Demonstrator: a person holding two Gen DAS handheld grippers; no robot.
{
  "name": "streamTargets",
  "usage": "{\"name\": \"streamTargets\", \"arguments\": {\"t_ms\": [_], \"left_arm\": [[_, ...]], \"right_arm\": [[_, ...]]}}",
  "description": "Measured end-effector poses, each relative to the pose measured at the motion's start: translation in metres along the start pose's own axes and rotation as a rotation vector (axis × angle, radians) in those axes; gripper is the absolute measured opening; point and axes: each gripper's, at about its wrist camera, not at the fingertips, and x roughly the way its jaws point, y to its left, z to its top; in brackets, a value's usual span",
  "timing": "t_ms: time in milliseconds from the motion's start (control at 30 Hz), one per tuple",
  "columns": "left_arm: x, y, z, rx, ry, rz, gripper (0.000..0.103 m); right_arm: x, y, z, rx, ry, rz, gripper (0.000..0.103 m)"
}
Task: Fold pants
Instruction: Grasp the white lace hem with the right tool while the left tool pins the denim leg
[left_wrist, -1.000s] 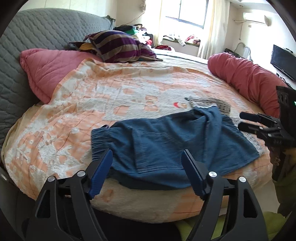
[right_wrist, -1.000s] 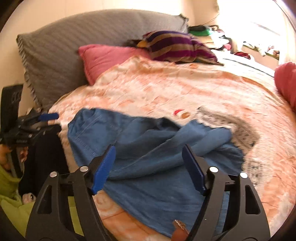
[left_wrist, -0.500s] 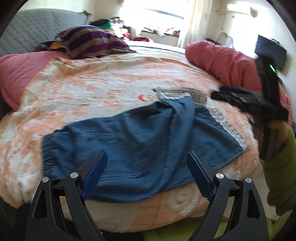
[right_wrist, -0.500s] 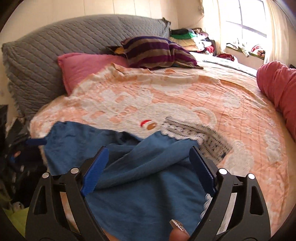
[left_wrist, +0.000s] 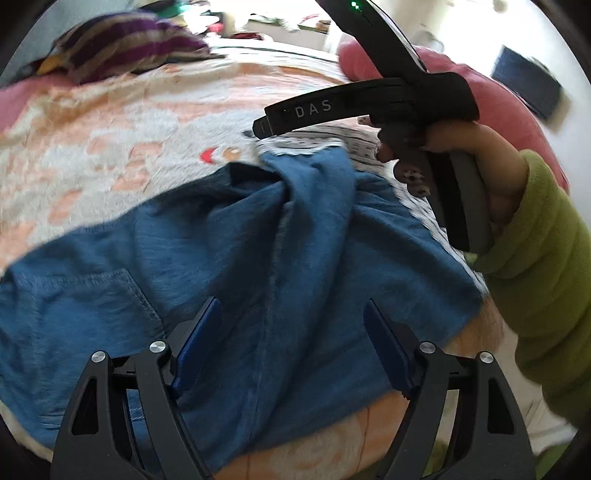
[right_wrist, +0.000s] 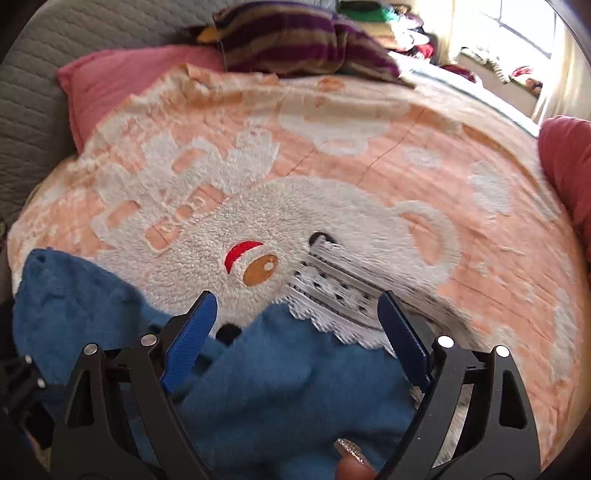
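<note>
Blue pants lay rumpled on the bed's peach blanket. The left tool and right tool, both spread wide, hovered apparently just above the denim.

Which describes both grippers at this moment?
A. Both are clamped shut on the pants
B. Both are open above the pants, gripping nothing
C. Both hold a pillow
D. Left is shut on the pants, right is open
B: the left gripper and the right gripper each show blue fingers spread wide with the blue pants lying between and below them, no cloth pinched.
</note>
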Motion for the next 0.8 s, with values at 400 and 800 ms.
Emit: {"name": "streamTargets", "arguments": {"t_ms": [400,800], "left_arm": [[0.013,0.002,-0.011,-0.026,-0.002,-0.026,0.066],[0.008,0.002,-0.010,-0.021,-0.035,-0.064,0.066]], "right_arm": [[0.061,-0.024,0.020,0.113,0.073,-0.070,0.036],[-0.062,-0.087,-0.013,0.237,-0.141,0.012,0.007]]}}
